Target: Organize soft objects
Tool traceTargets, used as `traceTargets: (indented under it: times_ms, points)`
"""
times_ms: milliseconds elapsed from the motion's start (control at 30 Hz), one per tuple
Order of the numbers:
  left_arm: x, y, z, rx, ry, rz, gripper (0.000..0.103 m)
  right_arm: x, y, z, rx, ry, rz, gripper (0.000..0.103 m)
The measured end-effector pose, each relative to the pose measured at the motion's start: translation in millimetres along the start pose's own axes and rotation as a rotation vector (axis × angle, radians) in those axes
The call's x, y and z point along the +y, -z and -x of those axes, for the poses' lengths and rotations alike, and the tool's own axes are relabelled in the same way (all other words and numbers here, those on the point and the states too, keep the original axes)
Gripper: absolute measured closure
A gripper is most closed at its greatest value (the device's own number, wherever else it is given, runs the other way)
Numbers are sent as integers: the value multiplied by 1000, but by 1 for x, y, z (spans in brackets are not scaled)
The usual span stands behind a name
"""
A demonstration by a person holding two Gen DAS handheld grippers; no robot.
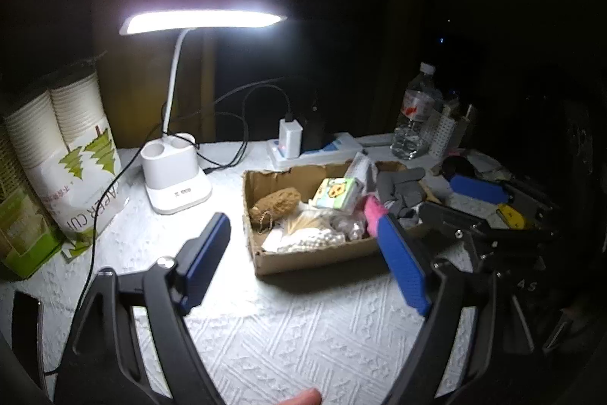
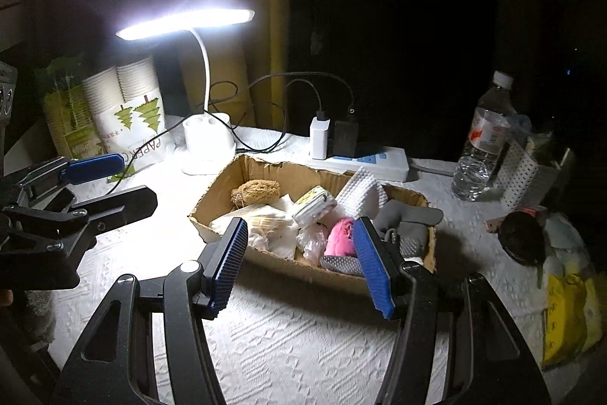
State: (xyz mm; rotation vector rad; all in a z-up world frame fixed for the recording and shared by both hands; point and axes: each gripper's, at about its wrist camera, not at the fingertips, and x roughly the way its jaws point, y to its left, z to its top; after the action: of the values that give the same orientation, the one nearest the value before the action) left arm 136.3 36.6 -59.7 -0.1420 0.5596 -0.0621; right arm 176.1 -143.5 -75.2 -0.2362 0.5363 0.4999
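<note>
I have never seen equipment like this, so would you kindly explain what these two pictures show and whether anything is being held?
No robot here: a person holds two hand grippers, each with a fisheye camera looking along its blue-padded fingers. One picture comes from the left gripper, the other from the right gripper. Both are open and hold nothing. On the white tablecloth sits a cardboard box containing a pink soft item, a brown sponge and grey cloth. Behind stand a lit desk lamp, paper cups and a water bottle.

The bag of paper cups (image 2: pixel 131 128) reads "PAPER C", probably "PAPER CUP"; its smaller print is illegible.
</note>
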Motion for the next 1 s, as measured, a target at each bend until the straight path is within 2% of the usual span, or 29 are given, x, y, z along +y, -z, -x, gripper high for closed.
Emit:
traceTargets:
  times_ms: [133, 167, 200, 233, 767, 833, 1000]
  points:
    - [-4, 0, 13, -24, -4, 6, 21, 1, 3, 17, -20, 13, -1, 42]
    - [-5, -1, 17, -31, -3, 8, 19, 0, 4, 21, -23, 16, 0, 42]
    - [-6, -1, 20, -38, 0, 9, 11, 1, 4, 27, -32, 22, 0, 42]
    - [-8, -1, 26, -51, 4, 10, 8, 0, 5, 29, -36, 26, 0, 42]
    - [-37, -3, 80, -131, -12, -41, 6, 5, 11, 102, -134, 97, -8, 41]
    - [-39, -3, 86, -135, -18, -47, 6, 7, 12, 110, -147, 99, -11, 36]
    - [-43, -7, 103, -163, -34, -54, 5, 9, 13, 128, -176, 107, -30, 32]
